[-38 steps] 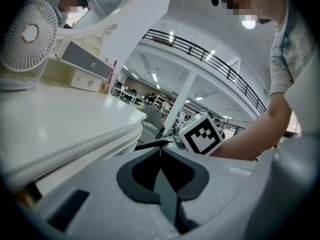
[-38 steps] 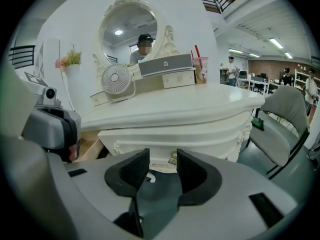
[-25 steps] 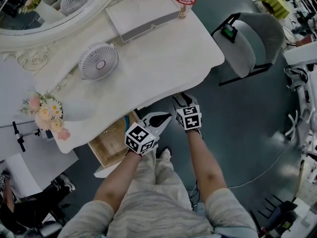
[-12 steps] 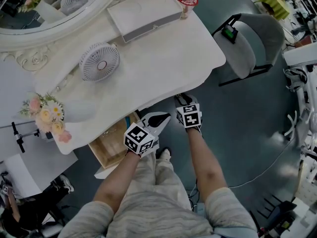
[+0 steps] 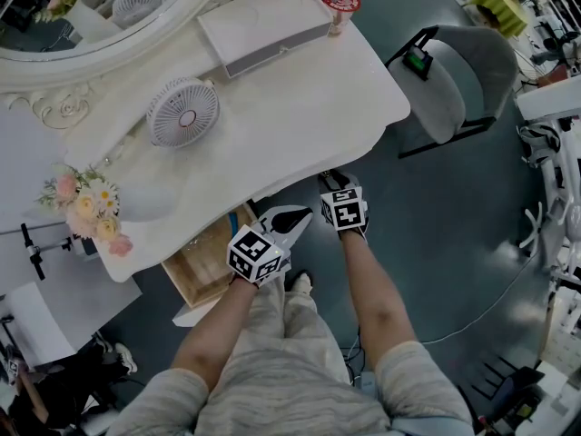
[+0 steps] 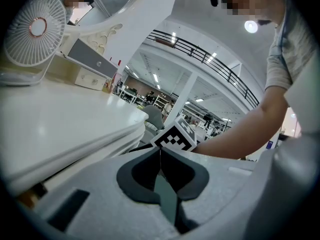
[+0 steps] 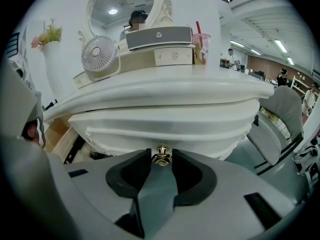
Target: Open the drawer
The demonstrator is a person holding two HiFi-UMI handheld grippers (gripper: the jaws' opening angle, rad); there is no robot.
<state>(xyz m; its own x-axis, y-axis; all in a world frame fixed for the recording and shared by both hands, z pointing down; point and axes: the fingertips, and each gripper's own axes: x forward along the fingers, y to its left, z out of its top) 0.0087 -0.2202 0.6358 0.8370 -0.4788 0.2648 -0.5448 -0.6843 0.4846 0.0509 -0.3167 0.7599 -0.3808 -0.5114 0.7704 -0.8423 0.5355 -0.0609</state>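
A glossy white dressing table stands on dark grey floor, with a grey chair to the right of the claws. The right claw has just narrowed onto the small gold knob of the curved white drawer front straight ahead. The left claw is clenched on nothing. Neither hand has shifted since earlier.

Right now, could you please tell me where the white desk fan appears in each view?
Head view: the desk fan stands upper left of centre.
Left gripper view: top left corner.
Right gripper view: upper left.
Shared landmark: the grey-fronted box, right of the fan in every view.
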